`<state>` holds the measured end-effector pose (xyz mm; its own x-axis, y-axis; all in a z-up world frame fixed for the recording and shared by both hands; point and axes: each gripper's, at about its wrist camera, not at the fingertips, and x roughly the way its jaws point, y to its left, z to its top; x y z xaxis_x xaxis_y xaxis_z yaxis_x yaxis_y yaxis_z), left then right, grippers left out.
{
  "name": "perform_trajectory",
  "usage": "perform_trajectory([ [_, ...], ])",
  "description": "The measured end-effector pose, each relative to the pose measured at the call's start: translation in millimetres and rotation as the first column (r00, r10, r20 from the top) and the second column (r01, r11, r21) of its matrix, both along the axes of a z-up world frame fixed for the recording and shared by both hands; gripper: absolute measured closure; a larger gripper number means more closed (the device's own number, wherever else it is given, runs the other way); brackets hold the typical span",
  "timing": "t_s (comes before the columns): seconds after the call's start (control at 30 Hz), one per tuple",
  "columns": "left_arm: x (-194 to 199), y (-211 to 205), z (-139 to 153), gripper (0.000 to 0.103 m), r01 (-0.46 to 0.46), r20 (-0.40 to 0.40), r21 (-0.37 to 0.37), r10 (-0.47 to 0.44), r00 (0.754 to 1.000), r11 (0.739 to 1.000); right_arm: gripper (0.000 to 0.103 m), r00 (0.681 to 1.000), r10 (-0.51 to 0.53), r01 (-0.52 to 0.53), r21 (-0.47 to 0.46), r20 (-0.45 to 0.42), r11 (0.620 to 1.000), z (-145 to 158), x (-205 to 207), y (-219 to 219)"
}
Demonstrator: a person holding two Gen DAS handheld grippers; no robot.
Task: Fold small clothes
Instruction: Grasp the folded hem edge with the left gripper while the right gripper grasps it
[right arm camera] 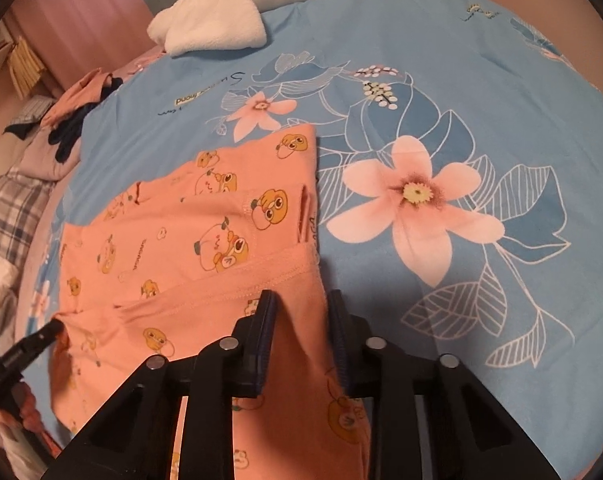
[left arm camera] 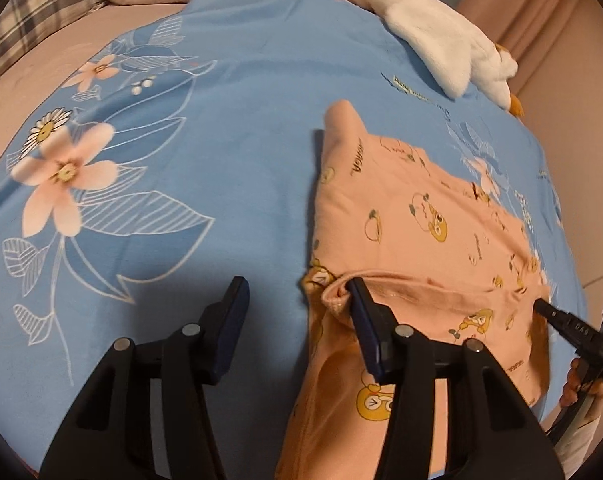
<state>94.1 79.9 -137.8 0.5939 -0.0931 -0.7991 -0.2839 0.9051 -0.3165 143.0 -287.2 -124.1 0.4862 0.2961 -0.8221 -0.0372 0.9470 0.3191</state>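
Observation:
A small peach garment (left arm camera: 417, 220) printed with cartoon bears lies folded on the blue floral sheet (left arm camera: 221, 128). My left gripper (left arm camera: 297, 286) stands open at the garment's near left corner. Its right finger (left arm camera: 361, 308) is tucked into the hem fold, and its left finger (left arm camera: 233, 312) hangs over bare sheet. In the right wrist view the garment (right arm camera: 189, 240) fills the lower left. My right gripper (right arm camera: 301, 300) straddles the garment's near right edge with a narrow gap, cloth between the jaws but not pinched. Each gripper's tip shows in the other view, the right gripper (left arm camera: 549, 310) and the left gripper (right arm camera: 49, 330).
A white plush toy (left arm camera: 441, 36) with an orange part lies at the sheet's far edge. A plaid pillow (left arm camera: 41, 8) and a pile of dark and pink clothes (right arm camera: 73, 120) sit beyond the sheet. A hand (left arm camera: 577, 384) shows at the right rim.

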Motion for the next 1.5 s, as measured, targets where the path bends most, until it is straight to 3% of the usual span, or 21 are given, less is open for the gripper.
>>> perform_trajectory([
  [0.13, -8, 1, 12, 0.050, 0.010, 0.038, -0.086, -0.006, 0.999, 0.996, 0.094, 1.000, 0.007, -0.007, 0.009, 0.002, 1.000, 0, 0, 1],
  [0.23, -11, -4, 14, 0.045, 0.068, 0.052, -0.162, -0.061, 0.997, 0.984, 0.098, 1.000, 0.001, -0.001, 0.006, 0.011, 1.000, 2, -1, 3],
  [0.47, 2, -24, -1, 0.046, 0.099, -0.001, -0.100, -0.099, 0.995, 0.990, 0.098, 0.999, -0.014, 0.013, 0.035, 0.031, 0.999, 10, -7, 1],
  [0.5, 5, -25, -2, 0.050, 0.094, 0.000, -0.094, -0.094, 0.996, 0.991, 0.098, 0.999, -0.015, 0.014, 0.034, 0.033, 0.999, 11, -8, 1],
  [0.53, 8, -26, -3, 0.072, 0.089, 0.003, -0.087, -0.089, 0.996, 0.992, 0.098, 0.999, -0.015, 0.014, 0.032, 0.037, 0.999, 12, -9, 1],
  [0.6, 12, -26, -5, 0.097, 0.076, -0.014, -0.063, -0.077, 0.997, 0.995, 0.098, 0.999, -0.017, 0.016, 0.033, 0.043, 0.999, 13, -10, 1],
  [0.77, 7, -20, 1, 0.097, 0.059, 0.004, -0.075, -0.059, 0.998, 0.995, 0.098, 0.998, -0.018, 0.016, 0.039, 0.065, 0.999, 21, -16, -1],
  [1.0, -12, -18, 35, 0.098, 0.061, 0.092, -0.096, -0.052, 0.994, 0.993, 0.098, 0.992, -0.014, 0.007, 0.056, 0.126, 0.998, 45, -29, 0],
  [1.27, -25, -20, 77, 0.099, 0.096, 0.212, -0.092, -0.075, 0.974, 0.991, 0.098, 0.975, -0.014, 0.001, 0.063, 0.221, 0.998, 80, -40, -3],
  [1.5, -24, -18, 101, 0.099, 0.121, 0.267, -0.090, -0.093, 0.959, 0.989, 0.098, 0.961, -0.017, -0.001, 0.066, 0.275, 0.998, 100, -42, -5],
])
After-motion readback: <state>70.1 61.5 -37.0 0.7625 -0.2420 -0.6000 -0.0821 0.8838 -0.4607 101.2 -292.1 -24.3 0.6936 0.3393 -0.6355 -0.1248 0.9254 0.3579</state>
